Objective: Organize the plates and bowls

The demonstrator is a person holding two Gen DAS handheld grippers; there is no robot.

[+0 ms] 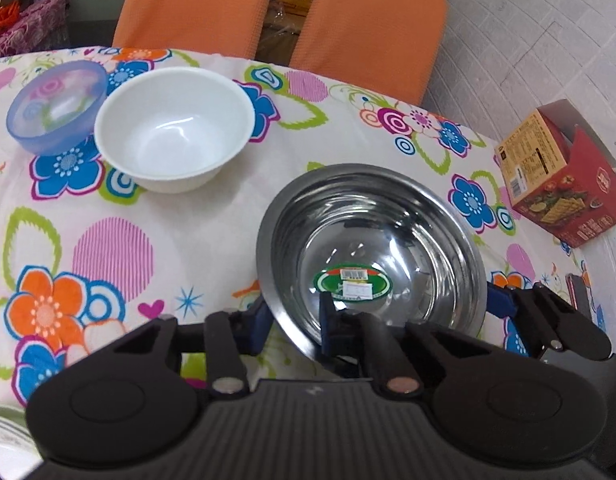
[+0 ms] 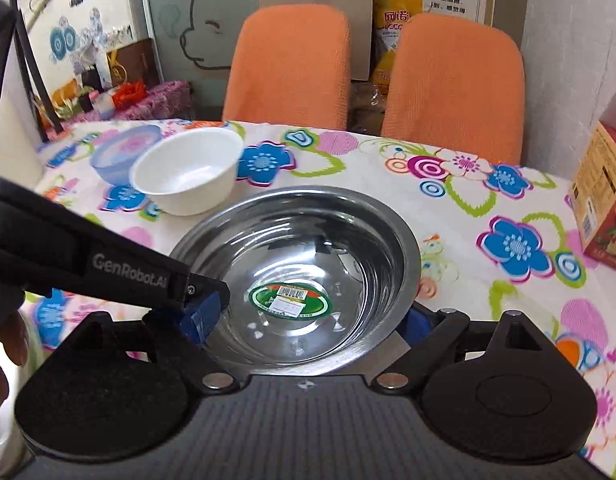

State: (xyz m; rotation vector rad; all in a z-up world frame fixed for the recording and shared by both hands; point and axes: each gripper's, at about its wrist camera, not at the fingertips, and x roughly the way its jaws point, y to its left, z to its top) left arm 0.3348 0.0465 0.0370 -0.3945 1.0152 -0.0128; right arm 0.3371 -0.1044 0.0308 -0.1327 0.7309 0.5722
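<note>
L wrist view: L gripper [image 1: 294, 324] clenched on near-left rim of steel bowl [image 1: 371, 240], one pad inside, one outside. Steel bowl on floral cloth [image 1: 108, 248], near edge looks slightly raised, can't confirm. White bowl [image 1: 174, 124] beyond steel bowl to far left, blue bowl [image 1: 56, 106] touching its far side. Box [image 1: 559, 176] right of steel bowl, well apart. R wrist view: R gripper [image 2: 290, 318] spread wide, straddling steel bowl's near side, right pad just beside rim; not gripping. Step prob.: picking up steel bowl for stacking w/ others. Next: lift level, firm pinch, since thin slick rim could slip.
</note>
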